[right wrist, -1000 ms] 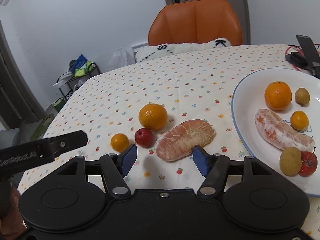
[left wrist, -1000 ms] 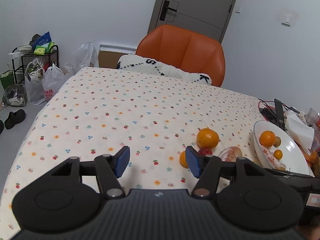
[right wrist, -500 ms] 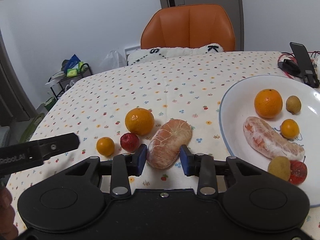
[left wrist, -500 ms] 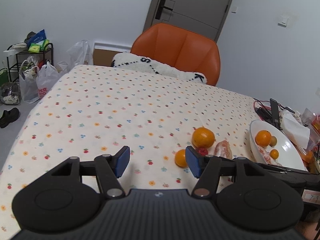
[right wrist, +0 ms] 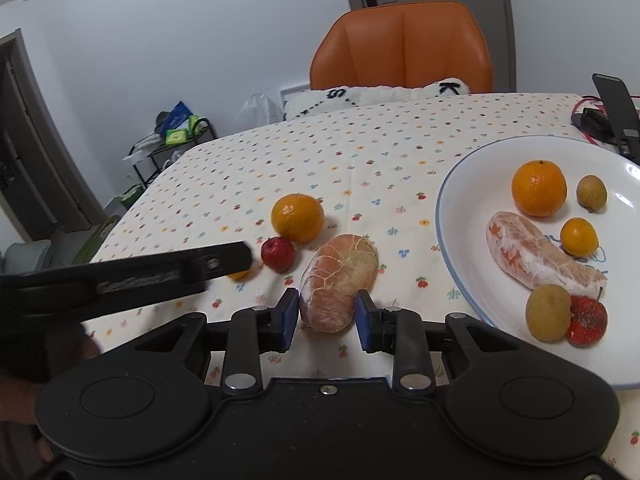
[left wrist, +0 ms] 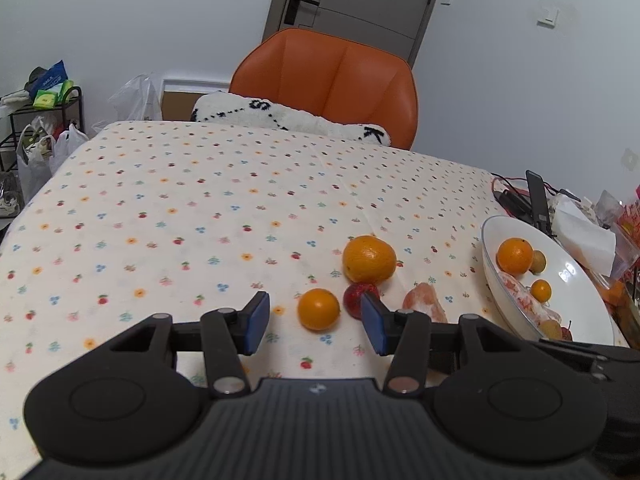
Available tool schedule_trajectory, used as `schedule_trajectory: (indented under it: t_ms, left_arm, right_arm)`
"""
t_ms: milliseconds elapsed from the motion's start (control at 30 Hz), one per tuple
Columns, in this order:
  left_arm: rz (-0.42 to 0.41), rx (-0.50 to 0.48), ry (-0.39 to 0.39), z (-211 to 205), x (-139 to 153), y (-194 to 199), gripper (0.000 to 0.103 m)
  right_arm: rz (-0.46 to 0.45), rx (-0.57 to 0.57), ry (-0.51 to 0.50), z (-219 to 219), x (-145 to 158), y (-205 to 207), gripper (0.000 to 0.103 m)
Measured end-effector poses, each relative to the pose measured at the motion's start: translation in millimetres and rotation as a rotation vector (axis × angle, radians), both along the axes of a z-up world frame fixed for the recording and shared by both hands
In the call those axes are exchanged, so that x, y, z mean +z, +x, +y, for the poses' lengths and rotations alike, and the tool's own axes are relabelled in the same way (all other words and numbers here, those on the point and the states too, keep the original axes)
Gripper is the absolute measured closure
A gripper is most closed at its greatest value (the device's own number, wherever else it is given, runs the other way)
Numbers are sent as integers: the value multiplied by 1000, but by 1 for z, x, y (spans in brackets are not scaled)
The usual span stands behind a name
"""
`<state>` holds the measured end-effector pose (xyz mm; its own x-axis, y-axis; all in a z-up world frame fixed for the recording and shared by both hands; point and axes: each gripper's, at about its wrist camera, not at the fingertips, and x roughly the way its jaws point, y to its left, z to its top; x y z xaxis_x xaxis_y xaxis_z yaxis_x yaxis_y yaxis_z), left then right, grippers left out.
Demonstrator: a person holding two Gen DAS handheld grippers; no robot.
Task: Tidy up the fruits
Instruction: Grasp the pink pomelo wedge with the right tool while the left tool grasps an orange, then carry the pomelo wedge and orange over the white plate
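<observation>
Fruit loose on the dotted tablecloth [right wrist: 360, 152] numbers four: one large orange [right wrist: 297, 217], one small orange [left wrist: 318, 309], one small red fruit [right wrist: 278, 253], and one peeled pomelo segment [right wrist: 338, 282] with netted pith. Right gripper [right wrist: 327, 316] has its blue pads closed against the segment's sides; left gripper [left wrist: 314, 323] gapes wide, empty, near the small orange. Six fruits lie on the glossy white plate [right wrist: 452, 216].

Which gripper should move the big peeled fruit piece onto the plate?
Right. The right gripper already has the peeled pomelo piece between its fingers, near the plate. The left gripper is open, facing a small orange.
</observation>
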<state>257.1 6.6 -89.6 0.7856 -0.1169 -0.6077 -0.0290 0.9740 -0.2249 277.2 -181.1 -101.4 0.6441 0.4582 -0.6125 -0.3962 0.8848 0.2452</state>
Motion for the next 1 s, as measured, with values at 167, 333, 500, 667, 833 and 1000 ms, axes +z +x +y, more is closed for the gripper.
schedule_trajectory:
  t_ms: [167, 333, 500, 667, 833, 1000]
  left_arm:
    - [12, 25, -11, 0, -9, 7, 79]
    - [14, 30, -10, 4, -8, 3, 81]
    - [8, 48, -2, 11, -1, -7, 81]
    - [3, 55, -2, 14, 3, -16, 81]
    - [-3, 63, -8, 16, 8, -23, 81]
    - [-24, 57, -18, 13, 18, -30, 81]
  right_arm:
    - [12, -8, 16, -4, 0, -1, 69]
    - [-3, -21, 8, 2, -1, 0, 65]
    - [-34, -34, -28, 12, -3, 1, 58]
    - [-59, -55, -74, 19, -3, 3, 57]
    - [-75, -52, -108, 21, -3, 1, 69]
    - [-76, -15, -81, 16, 5, -10, 70]
